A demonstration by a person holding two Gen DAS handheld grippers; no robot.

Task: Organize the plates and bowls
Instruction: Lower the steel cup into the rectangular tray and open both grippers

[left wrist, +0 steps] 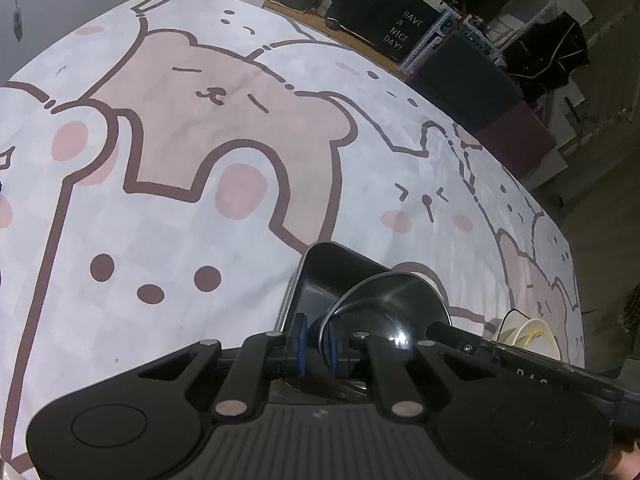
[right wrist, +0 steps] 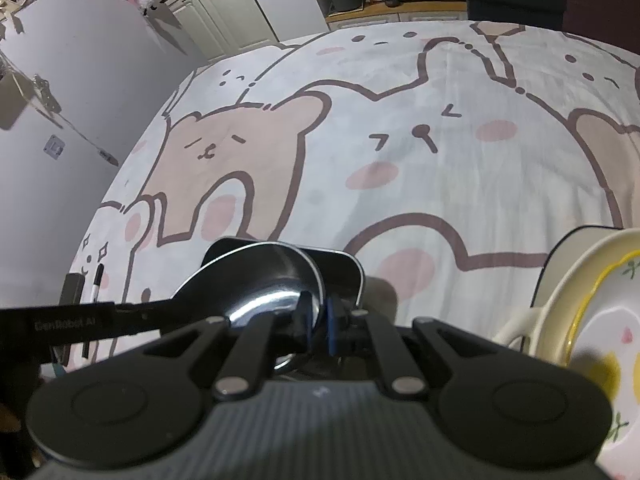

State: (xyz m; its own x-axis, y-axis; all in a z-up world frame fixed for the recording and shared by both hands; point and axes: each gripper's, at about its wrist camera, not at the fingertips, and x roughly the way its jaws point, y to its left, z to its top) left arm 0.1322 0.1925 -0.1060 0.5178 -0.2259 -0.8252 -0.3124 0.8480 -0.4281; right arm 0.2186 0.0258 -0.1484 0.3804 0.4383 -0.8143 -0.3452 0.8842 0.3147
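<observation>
A shiny steel bowl (left wrist: 394,312) (right wrist: 264,286) rests tilted in a dark rectangular tray (left wrist: 332,274) (right wrist: 344,268) on the bear-print cloth. My left gripper (left wrist: 316,342) is shut on the bowl's near rim, with the thin edge pinched between its blue pads. My right gripper (right wrist: 319,328) is shut on the opposite side of the same rim. Each wrist view shows the other gripper's black body reaching in to the bowl from the side. The bowl's underside and most of the tray floor are hidden.
A stack of cream plates with yellow trim (right wrist: 592,320) (left wrist: 528,332) sits just right of the bowl. A marker pen (right wrist: 96,284) and a black block (right wrist: 72,290) lie at the cloth's left edge. The printed cloth (left wrist: 180,208) stretches away ahead; a wall and cabinets stand beyond.
</observation>
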